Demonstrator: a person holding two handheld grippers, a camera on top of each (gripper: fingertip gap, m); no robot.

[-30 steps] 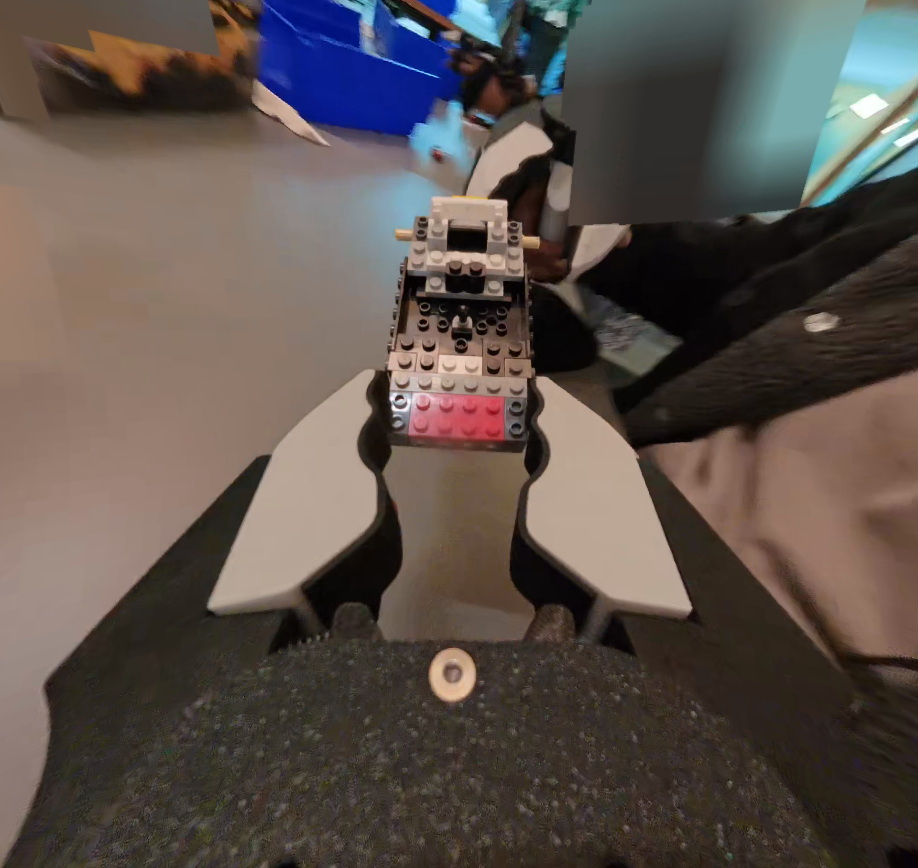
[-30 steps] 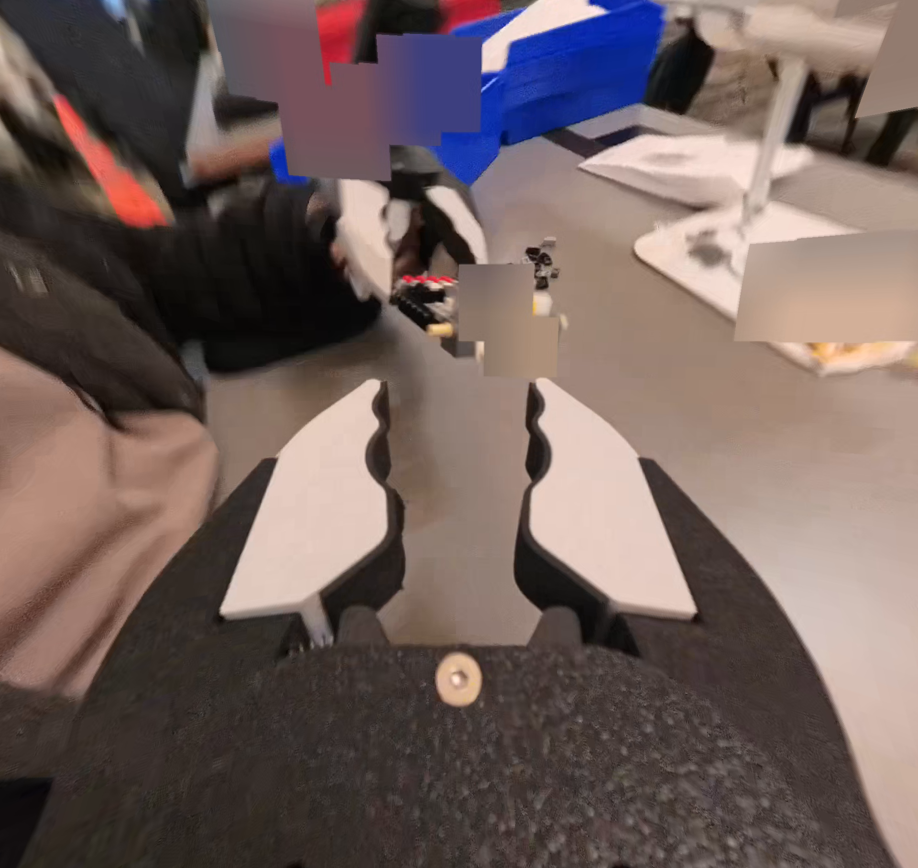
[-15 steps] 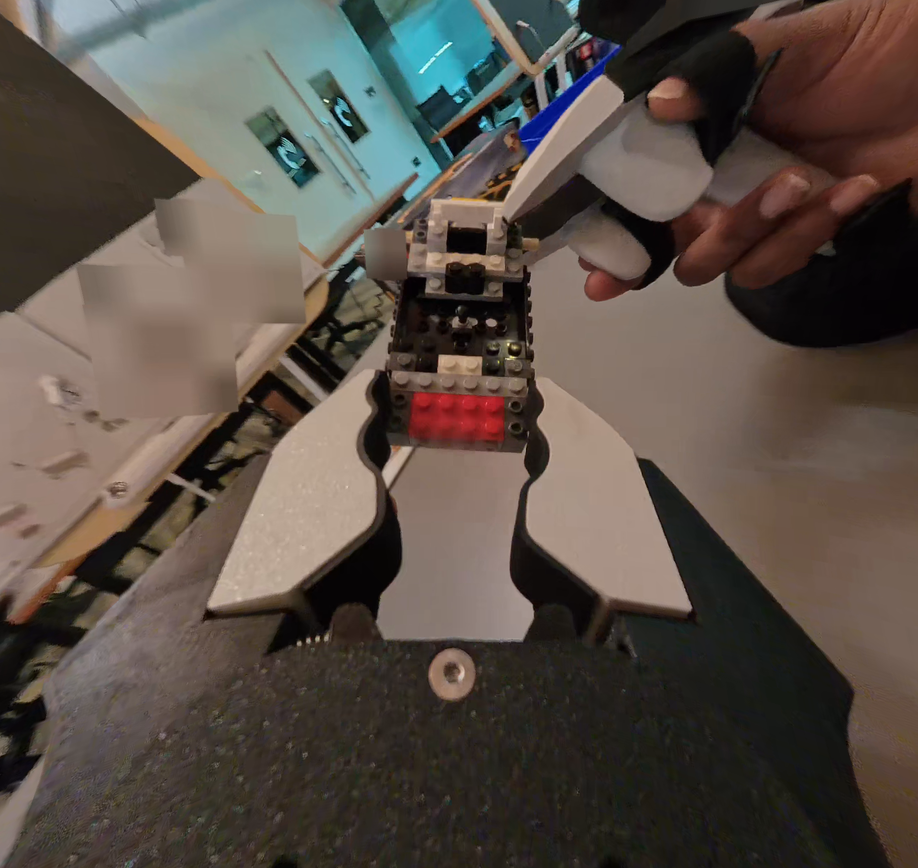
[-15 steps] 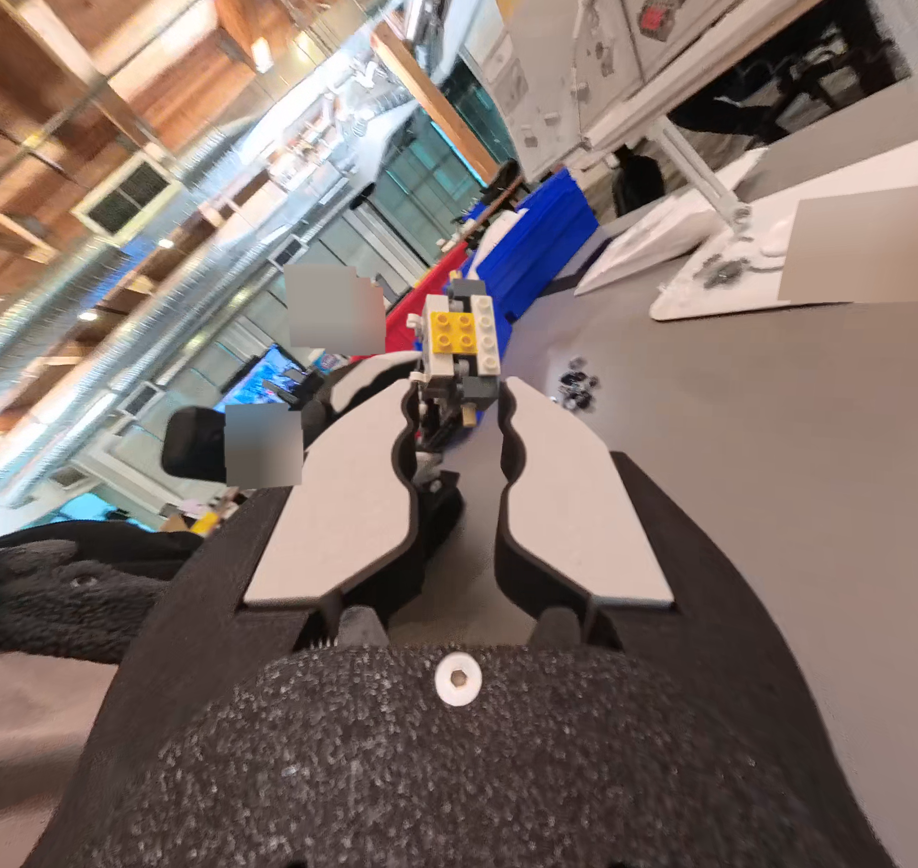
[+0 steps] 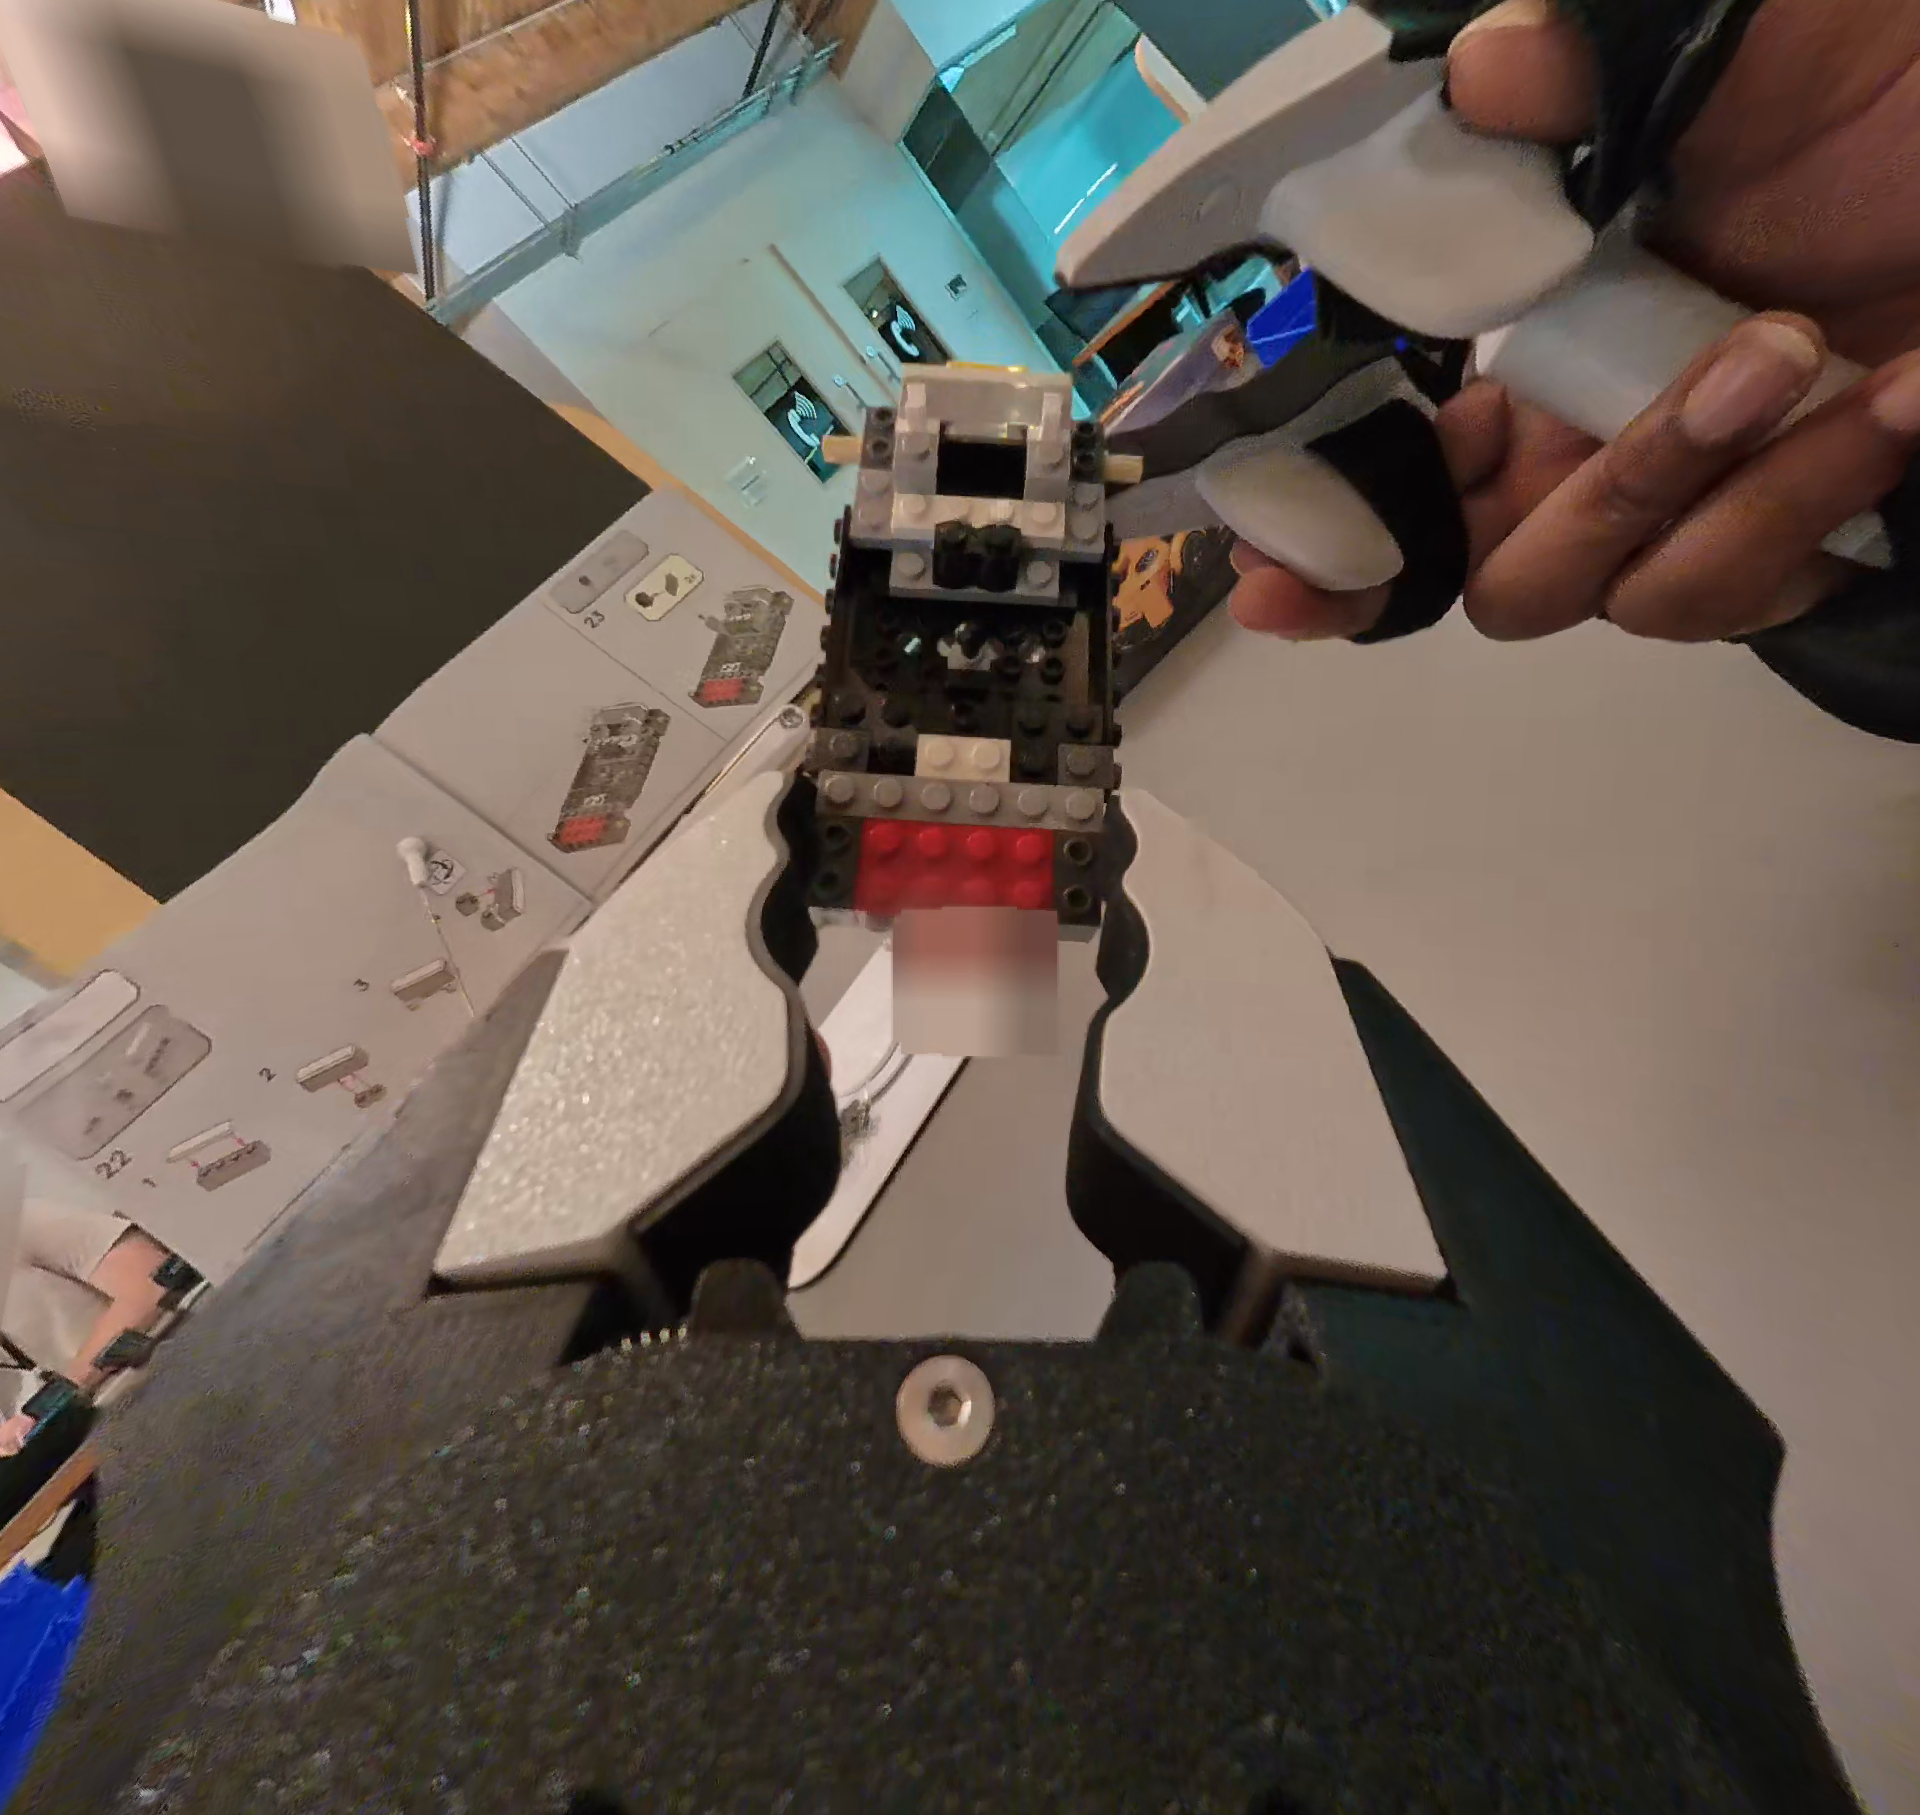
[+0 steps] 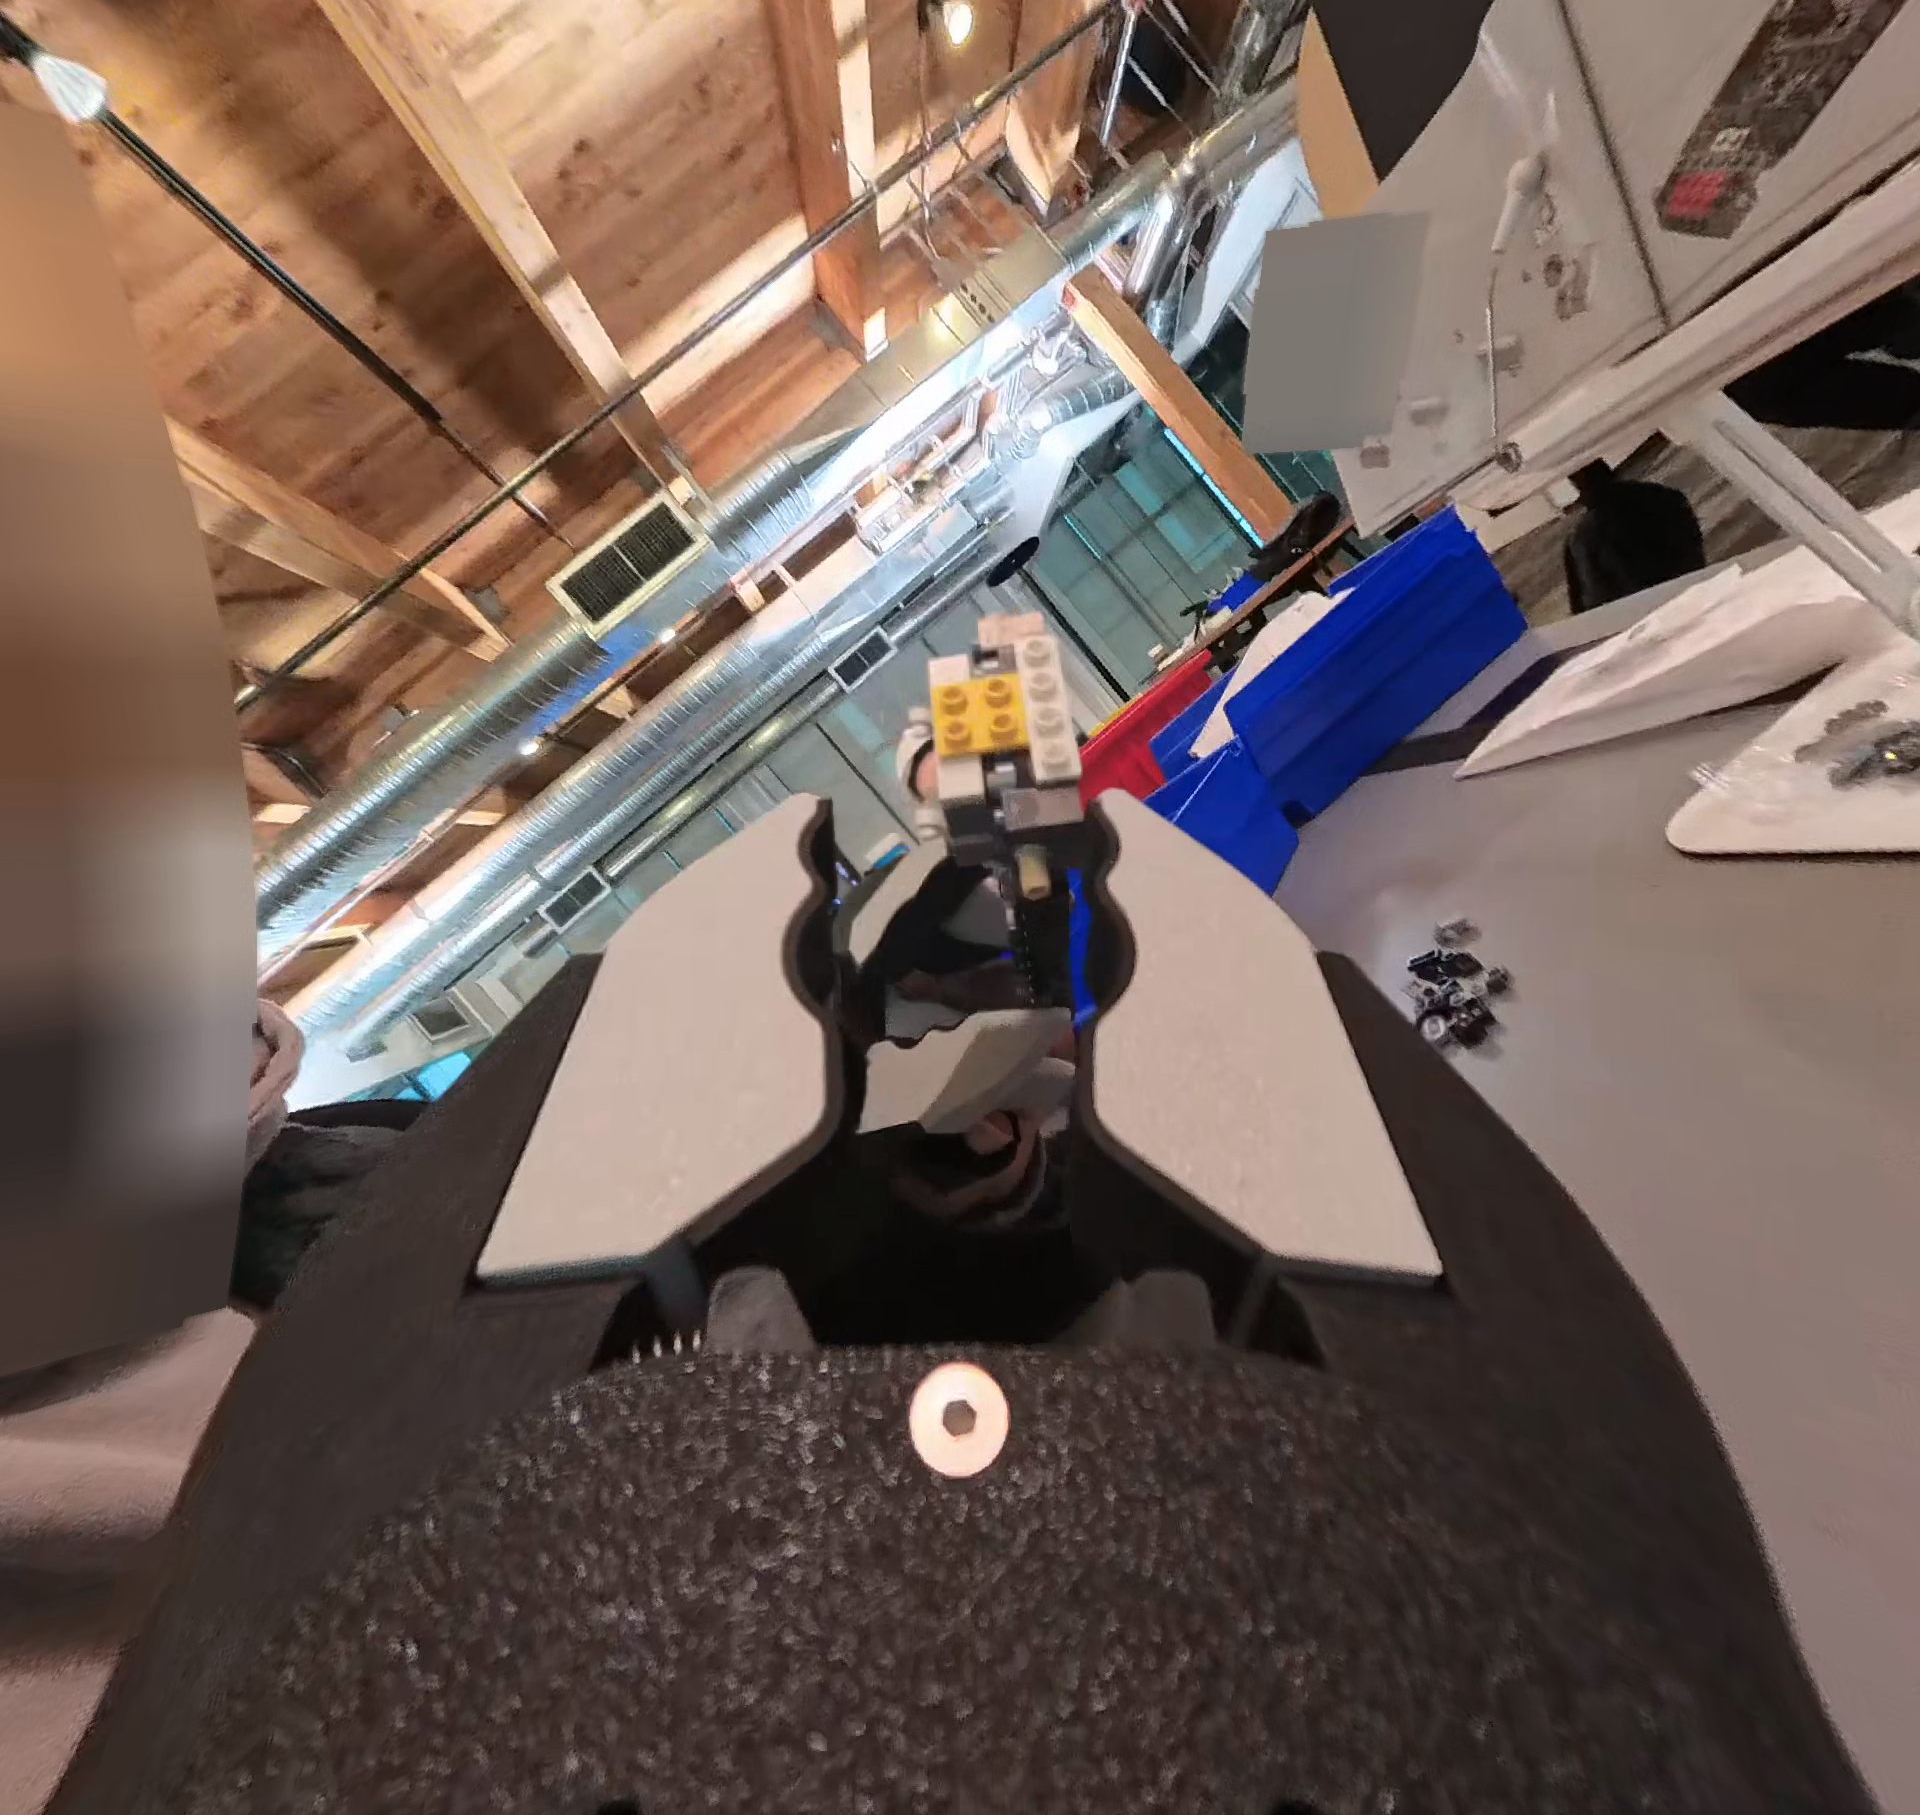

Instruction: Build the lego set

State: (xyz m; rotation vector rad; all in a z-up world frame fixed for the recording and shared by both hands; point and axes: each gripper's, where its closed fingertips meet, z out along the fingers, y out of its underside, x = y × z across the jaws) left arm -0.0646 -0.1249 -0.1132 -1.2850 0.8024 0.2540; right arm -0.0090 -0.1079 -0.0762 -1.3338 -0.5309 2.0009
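Grip looks solid: left gripper point(image 5: 956, 872) pinches the lego model point(image 5: 966, 685) by its red end. Right gripper point(image 6: 961, 856) is spread around the far end, so I'd close gently and squarely.

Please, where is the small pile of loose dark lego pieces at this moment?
In the right wrist view, the pile of loose dark pieces lies on the grey table, right of the right gripper, below the white tray.
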